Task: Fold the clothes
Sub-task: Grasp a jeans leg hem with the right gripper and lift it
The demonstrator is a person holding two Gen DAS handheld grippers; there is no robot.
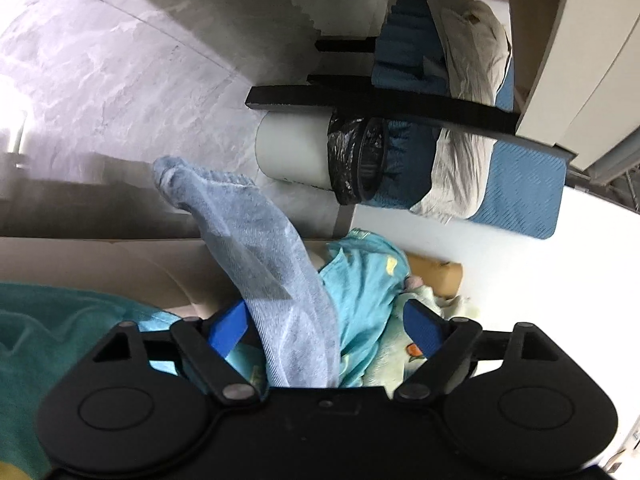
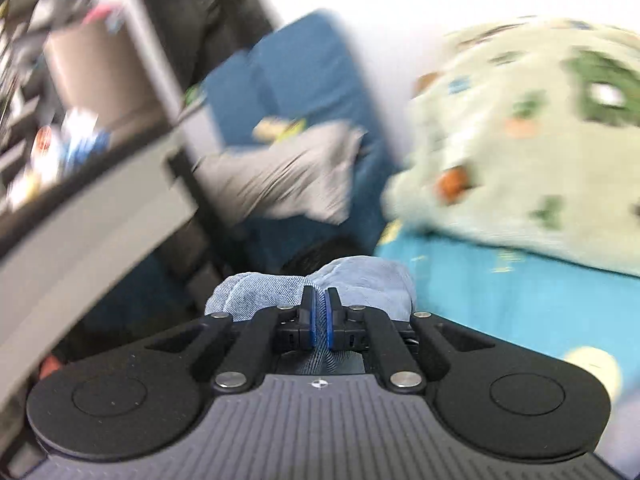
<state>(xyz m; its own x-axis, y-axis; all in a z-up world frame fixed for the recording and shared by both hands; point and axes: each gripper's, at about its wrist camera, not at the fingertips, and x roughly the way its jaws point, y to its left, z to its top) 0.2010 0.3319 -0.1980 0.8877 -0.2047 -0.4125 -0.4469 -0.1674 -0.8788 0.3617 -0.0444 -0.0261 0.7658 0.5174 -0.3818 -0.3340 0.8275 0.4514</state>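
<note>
The right gripper [image 2: 319, 320] was clamped on a bunched fold of the blue sock [image 2: 316, 284]. In the left view the left gripper [image 1: 326, 324] stood wide, fingers released, while the sock [image 1: 264, 264] ran lengthwise between them, untouched, its far end pointing up-left over the teal shirt [image 1: 368, 280]. No writing was legible.

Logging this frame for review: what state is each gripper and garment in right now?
left gripper: open, light blue denim garment running between its fingers, not pinched.
right gripper: shut on the light blue denim garment.
turquoise garment: crumpled, unfolded.
pale green printed garment: heaped, unfolded, blurred.
grey garment: rumpled on the blue cushion.
bin: lined with a black bag.
</note>
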